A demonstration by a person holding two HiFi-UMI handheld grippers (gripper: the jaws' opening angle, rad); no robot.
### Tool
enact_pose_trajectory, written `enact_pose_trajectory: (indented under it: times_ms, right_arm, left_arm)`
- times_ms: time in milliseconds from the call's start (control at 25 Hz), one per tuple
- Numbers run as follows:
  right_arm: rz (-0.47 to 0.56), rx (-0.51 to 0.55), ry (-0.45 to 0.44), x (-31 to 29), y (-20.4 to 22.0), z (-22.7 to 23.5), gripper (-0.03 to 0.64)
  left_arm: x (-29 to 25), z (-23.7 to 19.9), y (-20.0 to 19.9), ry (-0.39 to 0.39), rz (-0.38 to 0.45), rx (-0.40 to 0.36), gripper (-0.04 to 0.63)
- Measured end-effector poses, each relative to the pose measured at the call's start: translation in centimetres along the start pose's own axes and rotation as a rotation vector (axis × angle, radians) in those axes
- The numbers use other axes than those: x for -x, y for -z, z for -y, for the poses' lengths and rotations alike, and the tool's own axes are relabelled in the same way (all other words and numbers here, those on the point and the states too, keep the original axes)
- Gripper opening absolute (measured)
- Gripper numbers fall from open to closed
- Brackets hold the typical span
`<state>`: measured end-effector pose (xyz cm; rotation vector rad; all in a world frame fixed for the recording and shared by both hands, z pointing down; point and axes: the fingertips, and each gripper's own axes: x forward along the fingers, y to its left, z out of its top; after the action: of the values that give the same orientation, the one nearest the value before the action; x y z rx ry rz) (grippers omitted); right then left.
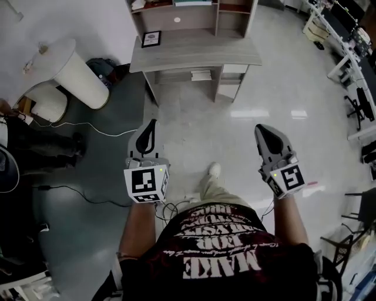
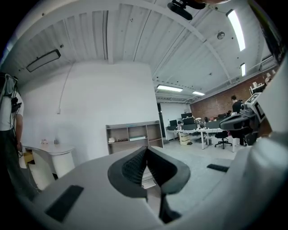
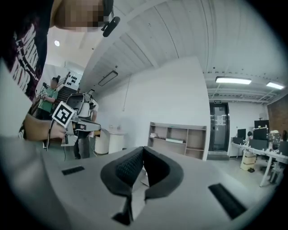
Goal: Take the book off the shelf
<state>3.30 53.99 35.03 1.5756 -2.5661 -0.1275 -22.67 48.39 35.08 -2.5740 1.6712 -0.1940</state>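
A grey wooden desk with a shelf unit [image 1: 194, 50] stands against the far wall, several steps ahead of me. A flat light book [image 1: 192, 3] lies in the shelf's middle compartment; it also shows in the left gripper view as the book [image 2: 137, 138] and in the right gripper view as the book [image 3: 173, 140]. My left gripper [image 1: 151, 123] is held level over the floor, jaws shut and empty, as the left gripper [image 2: 146, 148] confirms. My right gripper [image 1: 262, 128] is level beside it, its jaws also shut on nothing, as the right gripper [image 3: 143, 149] shows. Both are far short of the shelf.
A small framed picture [image 1: 151, 39] stands on the desk top. A white round stand [image 1: 70, 73] and floor cables [image 1: 88, 126] are at the left, where a person [image 2: 9, 121] stands. Office desks and chairs [image 1: 352, 64] line the right side.
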Motion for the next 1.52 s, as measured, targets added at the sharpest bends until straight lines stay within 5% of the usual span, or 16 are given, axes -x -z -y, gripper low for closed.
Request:
enact_pose_trajectory:
  times_ms: [120, 240, 400, 1120, 1520]
  right_arm:
    - [0.022, -0.014, -0.026, -2.2, 0.3, 1.1, 0.01]
    - [0.027, -0.035, -0.027, -4.5, 0.9, 2.7, 0.142]
    - [0.036, -0.052, -0.026, -7.5, 1.3, 4.6, 0.218]
    - [-0.012, -0.114, -0.11, -17.8, 4.2, 16.7, 0.412]
    - [-0.018, -0.21, -0.197, -22.7, 4.7, 19.9, 0.446]
  left_arm:
    - [-2.7, -0.2, 0.2, 0.012, -0.014, -0.009, 0.006]
    - [-5.4, -0.3, 0.1, 0.035, -0.025, -0.022, 0.006]
    - [-8.9, -1.2, -0.3, 0.045, -0.024, -0.031, 0.006]
    - [-24.4, -1.7, -0.4, -0.006, -0.048, 0.039, 0.006]
    - [-25.4, -4.7, 4.4, -0.11, -0.156, 0.102, 0.006]
